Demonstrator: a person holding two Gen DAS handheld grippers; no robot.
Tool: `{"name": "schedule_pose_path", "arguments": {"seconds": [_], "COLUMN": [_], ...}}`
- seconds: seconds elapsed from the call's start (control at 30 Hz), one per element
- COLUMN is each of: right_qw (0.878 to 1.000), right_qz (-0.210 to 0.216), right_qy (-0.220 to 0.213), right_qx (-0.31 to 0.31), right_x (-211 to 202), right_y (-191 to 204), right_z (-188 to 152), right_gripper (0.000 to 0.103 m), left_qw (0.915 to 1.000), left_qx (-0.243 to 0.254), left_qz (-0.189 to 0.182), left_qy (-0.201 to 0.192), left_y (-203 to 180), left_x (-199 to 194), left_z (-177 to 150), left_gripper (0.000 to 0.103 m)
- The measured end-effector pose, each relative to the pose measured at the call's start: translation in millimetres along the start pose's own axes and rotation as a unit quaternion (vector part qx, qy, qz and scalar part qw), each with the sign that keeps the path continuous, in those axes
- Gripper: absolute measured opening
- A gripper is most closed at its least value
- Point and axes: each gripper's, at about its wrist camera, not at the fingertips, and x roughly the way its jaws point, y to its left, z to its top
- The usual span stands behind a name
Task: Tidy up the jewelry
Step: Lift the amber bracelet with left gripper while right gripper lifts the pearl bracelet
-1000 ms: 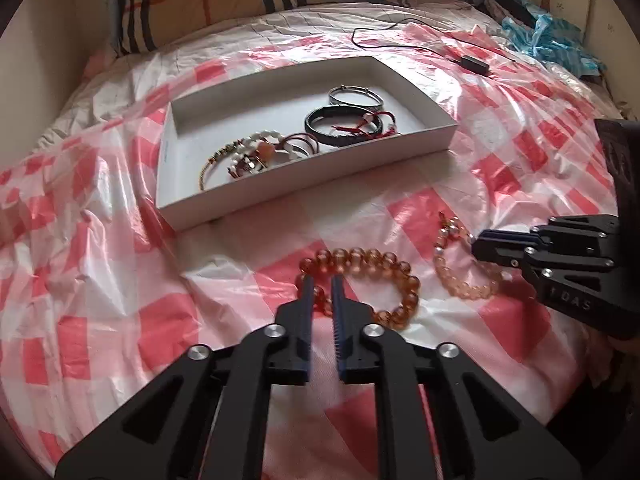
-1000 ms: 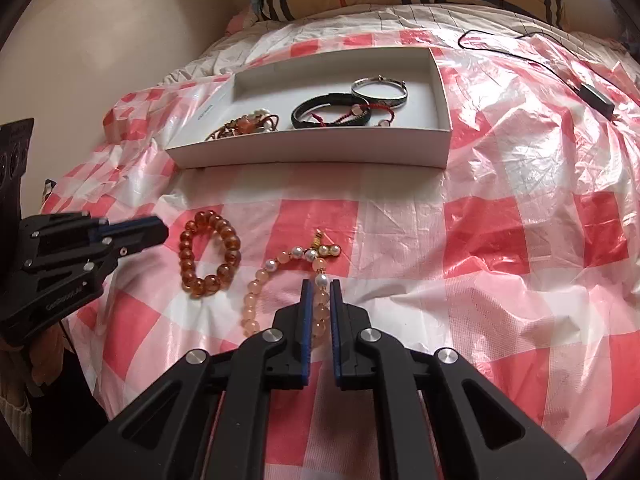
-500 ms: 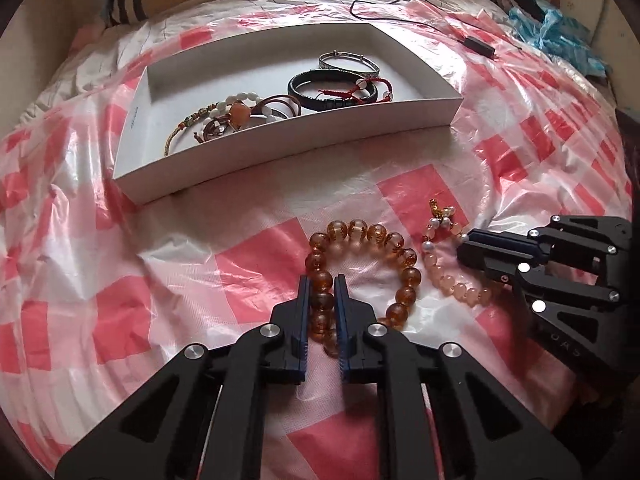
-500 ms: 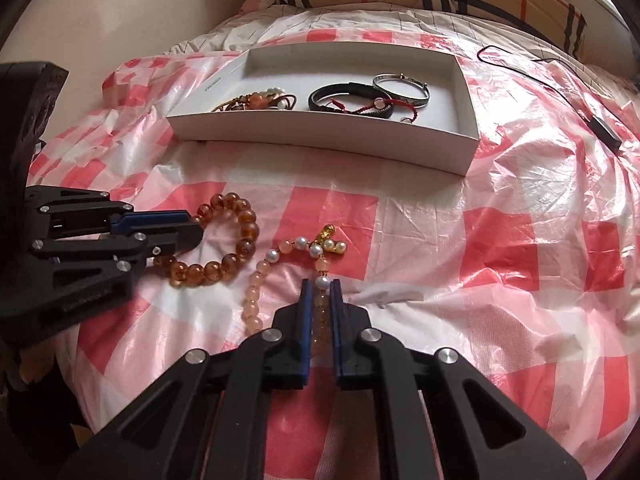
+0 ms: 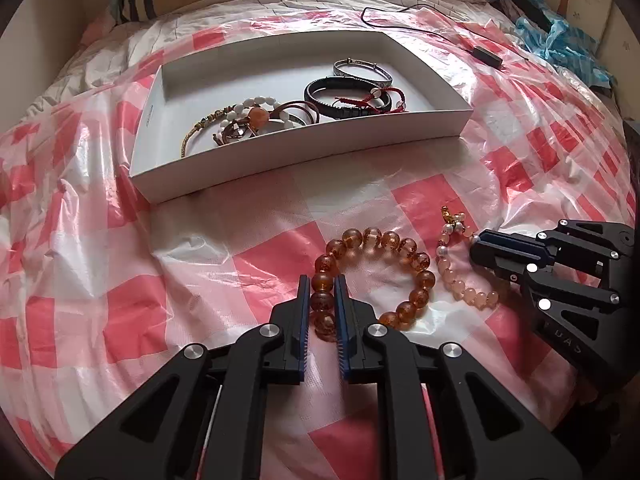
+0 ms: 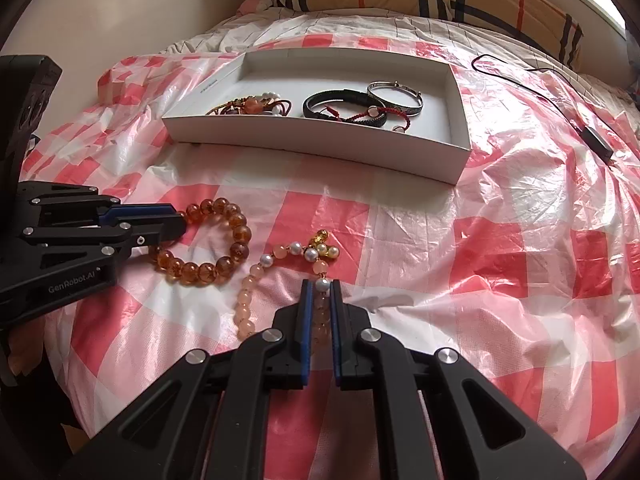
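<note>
On the bed: amber bead bracelet (image 5: 376, 276) and pink bead bracelet (image 6: 280, 292) lie beside each other before the white tray (image 5: 304, 152).
Left gripper (image 5: 322, 292): fingers clamped on amber beads.
Right gripper (image 6: 319, 296): fingers clamped on pink beads.

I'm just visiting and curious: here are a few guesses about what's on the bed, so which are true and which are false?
1. The left gripper is closed on the amber bead bracelet. True.
2. The right gripper is holding the silver bangle. False: it grips the pale pink bead bracelet; the silver bangle lies in the white box.
3. The white box is empty. False: it holds several bracelets, including a black band.
4. Both bead bracelets lie outside the box on the checked plastic sheet. True.
5. A black cable lies on the bed. True.
</note>
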Motion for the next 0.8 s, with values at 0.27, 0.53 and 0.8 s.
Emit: {"name": "schedule_pose_path", "arguments": {"seconds": [0.27, 0.53, 0.8], "right_qw": [1.0, 1.0, 0.988], "right_qz": [-0.009, -0.012, 0.142], "right_qy": [-0.009, 0.004, 0.011], "right_qx": [-0.004, -0.018, 0.064], "right_x": [-2, 6, 3], "right_y": [1, 6, -13], "right_z": [1, 1, 0], "right_gripper": [0.033, 0.036, 0.009], "left_qw": [0.9995, 0.9973, 0.9987], "left_qx": [0.016, 0.036, -0.011], "left_qz": [0.02, 0.063, -0.049], "left_qy": [-0.019, -0.011, -0.004], "left_y": [-7, -15, -9], "left_x": [-3, 14, -3], "left_z": [5, 2, 2], "left_gripper": [0.014, 0.037, 0.011]}}
